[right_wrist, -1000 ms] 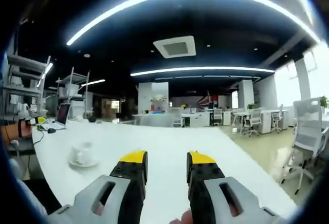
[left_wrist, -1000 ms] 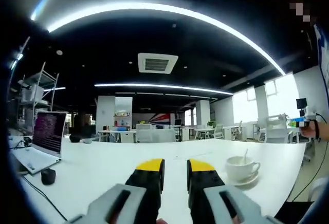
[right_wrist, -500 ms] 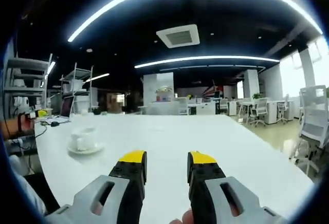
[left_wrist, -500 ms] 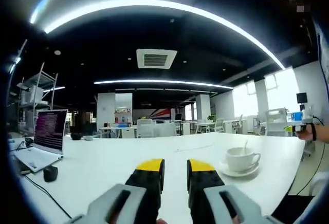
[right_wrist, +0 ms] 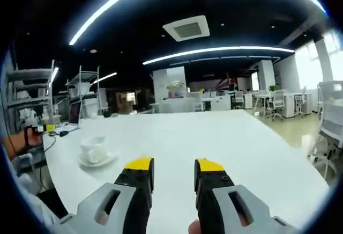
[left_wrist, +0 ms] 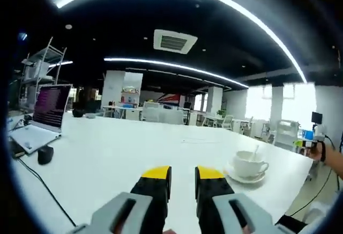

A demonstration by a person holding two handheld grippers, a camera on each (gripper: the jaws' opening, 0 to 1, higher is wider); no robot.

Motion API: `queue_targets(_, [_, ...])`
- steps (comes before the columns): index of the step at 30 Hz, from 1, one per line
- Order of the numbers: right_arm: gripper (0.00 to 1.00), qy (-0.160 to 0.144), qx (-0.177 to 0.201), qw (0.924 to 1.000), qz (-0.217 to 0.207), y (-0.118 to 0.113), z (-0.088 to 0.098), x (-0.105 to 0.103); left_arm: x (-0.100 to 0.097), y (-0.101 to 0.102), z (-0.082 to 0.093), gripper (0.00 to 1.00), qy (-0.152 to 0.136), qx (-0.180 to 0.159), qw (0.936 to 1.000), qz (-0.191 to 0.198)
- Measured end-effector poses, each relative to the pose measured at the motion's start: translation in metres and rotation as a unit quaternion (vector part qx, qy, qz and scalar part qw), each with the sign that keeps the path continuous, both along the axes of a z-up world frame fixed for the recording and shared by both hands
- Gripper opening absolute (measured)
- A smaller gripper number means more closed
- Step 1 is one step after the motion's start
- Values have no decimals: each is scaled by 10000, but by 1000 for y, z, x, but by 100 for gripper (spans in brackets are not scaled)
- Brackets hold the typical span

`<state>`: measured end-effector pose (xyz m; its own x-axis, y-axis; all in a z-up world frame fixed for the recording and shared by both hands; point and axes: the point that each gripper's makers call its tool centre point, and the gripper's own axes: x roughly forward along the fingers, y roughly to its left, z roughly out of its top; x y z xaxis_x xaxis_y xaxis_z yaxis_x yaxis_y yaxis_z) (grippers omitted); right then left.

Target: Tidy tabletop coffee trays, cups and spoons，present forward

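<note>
In the left gripper view, the left gripper [left_wrist: 182,177] is held low over a white table [left_wrist: 118,148], its yellow-tipped jaws slightly apart with nothing between them. A white cup [left_wrist: 249,163] is seen on a saucer [left_wrist: 245,177] to the right of the jaws, and a spoon [left_wrist: 254,152] stands in the cup. An open laptop [left_wrist: 40,118] and a dark mouse [left_wrist: 45,154] with a cable are shown at the far left of this view. In the right gripper view, the right gripper [right_wrist: 174,177] is likewise held over the table [right_wrist: 214,137], its jaws apart and empty. Here the cup [right_wrist: 95,148] and saucer [right_wrist: 96,161] are placed to the left of the jaws. A metal shelf [right_wrist: 80,92] is seen beyond the table on the left, and office chairs [right_wrist: 278,105] far off on the right. Nothing lies between either gripper and the cup.
</note>
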<state>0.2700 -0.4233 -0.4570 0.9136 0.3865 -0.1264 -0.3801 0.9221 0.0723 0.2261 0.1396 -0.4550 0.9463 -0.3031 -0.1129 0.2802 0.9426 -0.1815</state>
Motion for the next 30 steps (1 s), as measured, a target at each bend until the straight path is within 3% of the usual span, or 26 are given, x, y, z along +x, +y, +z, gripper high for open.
queue_targets(3, [30,138,57,9997,170,15,0,6,4,-8,-6,19,364,-394,9985,-143])
queue_targets(8, [30,329,114,9988,338,35,-4,13,11,-17,-9,19,525,-698,9959,-250])
queue_targets(13, [29,377,117,9979,520,52,0,21,16,-26,-9,19,661,-844,9936,-359])
queue_targets(19, [29,685,38,9932,940,83,-6,32,26,-38,-15,19,931,-856,9907,-505])
queue_targets(30, [26,1562,383,9779,1334,132,-18,39,45,-78,-24,20,1572,-1435,9729,-897])
